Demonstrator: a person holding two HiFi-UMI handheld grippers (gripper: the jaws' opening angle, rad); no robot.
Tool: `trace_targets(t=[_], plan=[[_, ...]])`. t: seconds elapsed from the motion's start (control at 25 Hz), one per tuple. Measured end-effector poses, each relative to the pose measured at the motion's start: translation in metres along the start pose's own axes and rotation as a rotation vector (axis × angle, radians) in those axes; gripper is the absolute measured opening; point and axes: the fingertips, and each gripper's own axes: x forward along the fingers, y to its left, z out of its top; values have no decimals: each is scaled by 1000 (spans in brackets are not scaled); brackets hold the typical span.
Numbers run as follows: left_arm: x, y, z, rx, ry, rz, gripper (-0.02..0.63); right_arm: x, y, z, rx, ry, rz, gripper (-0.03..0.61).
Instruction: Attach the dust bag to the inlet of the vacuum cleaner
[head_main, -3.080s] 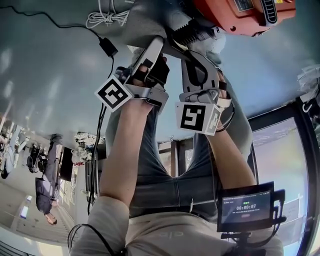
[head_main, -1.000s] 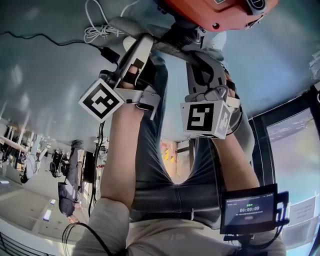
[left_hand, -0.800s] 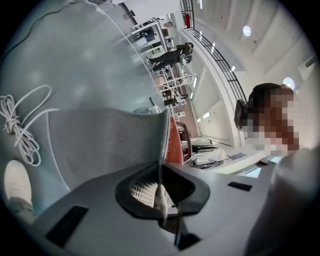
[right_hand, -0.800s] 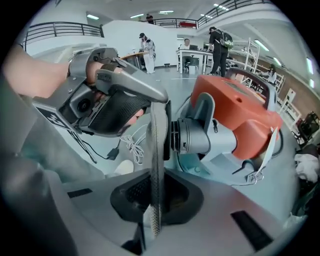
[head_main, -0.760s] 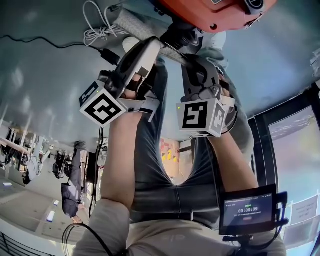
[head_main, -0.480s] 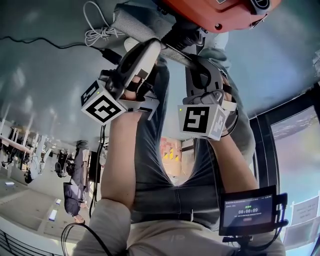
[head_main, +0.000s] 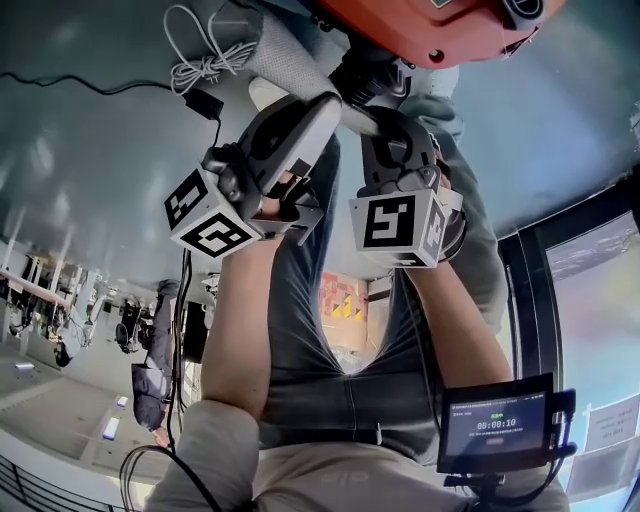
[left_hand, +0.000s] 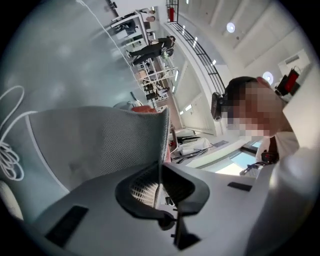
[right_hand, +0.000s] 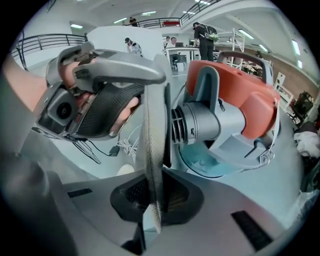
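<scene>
Grey floor (head_main: 90, 170) is seen below; the dust bag (right_hand: 152, 125) is pinched by left gripper (left_hand: 161, 176) and right gripper (right_hand: 152, 196), just beside the inlet (right_hand: 197, 127) of the vacuum cleaner (right_hand: 235, 95).

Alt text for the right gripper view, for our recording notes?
The right gripper is shut on the edge of a grey mesh dust bag that rises edge-on up the middle. Just right of it sits the grey inlet of an orange vacuum cleaner; the left gripper holds the bag at upper left.

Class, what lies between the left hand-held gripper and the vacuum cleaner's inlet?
The grey dust bag, seen edge-on, stands between them; the right gripper view shows it.
</scene>
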Motion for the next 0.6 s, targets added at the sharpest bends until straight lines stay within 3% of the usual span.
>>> trace_targets(t=[0.12,0.24,0.32,0.48,0.6], plan=[[-12,-5,1,-15,-2,-79,25,-3,-7,7,7,-9,-51,20],[-26,7,10,-99,-68,-67,25,-24,-14,18,-99,-26,-151,20],[-30,13,12,-142,-104,-51,25,-36,-19,20,-141,-36,-167,20],[-37,12,4,-174,-151,-49,41,-30,-24,10,-130,-41,-76,21],[-64,17,-1,-269,-289,-20,41,-24,-22,3,-178,-55,5,21]])
